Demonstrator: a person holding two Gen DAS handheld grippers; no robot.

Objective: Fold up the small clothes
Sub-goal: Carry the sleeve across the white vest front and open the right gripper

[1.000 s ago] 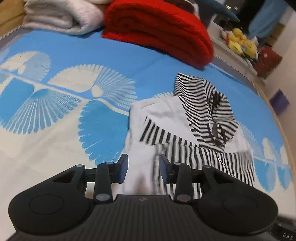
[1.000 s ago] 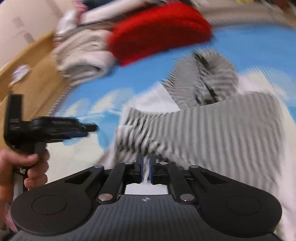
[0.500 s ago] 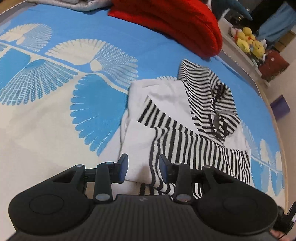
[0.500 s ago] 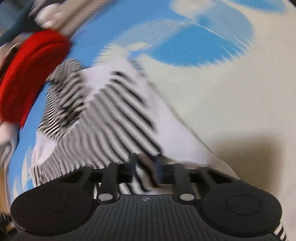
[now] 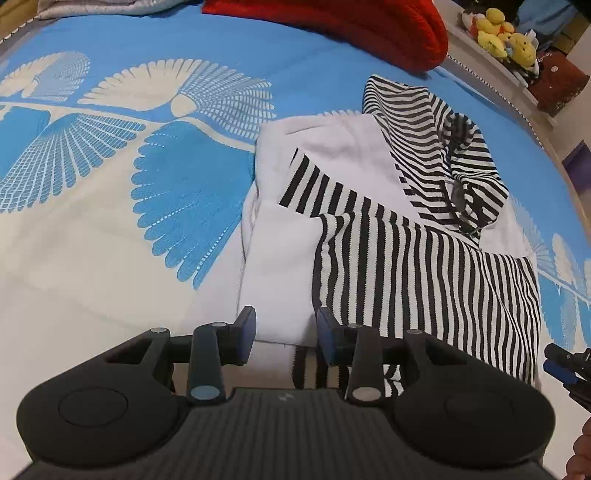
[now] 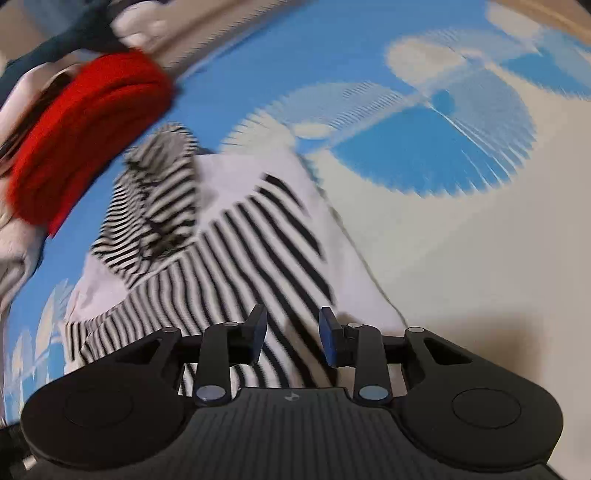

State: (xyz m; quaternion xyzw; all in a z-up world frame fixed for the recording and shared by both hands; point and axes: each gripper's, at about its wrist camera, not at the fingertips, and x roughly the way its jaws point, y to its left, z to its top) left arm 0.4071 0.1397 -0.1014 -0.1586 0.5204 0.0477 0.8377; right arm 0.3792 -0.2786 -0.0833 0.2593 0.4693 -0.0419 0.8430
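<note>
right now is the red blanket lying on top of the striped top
No, the red blanket sits apart at the far edge of the bed, with blue bedspread showing between it and the striped top.

Matte black left claw point(image 5: 286, 330) and right claw point(image 6: 293, 334), blue pads, silver pivot screws, ribbed housings with round side bosses.

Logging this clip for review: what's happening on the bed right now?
A person is folding a small black-and-white striped hooded top on a blue-and-cream patterned bedspread, a two-finger gripper in each hand. The top lies partly folded, its striped sleeve across the white body. The left gripper is open over the near white hem. The right gripper has just opened and hovers over the striped part, gripping nothing. A folded red knit sits behind.
</note>
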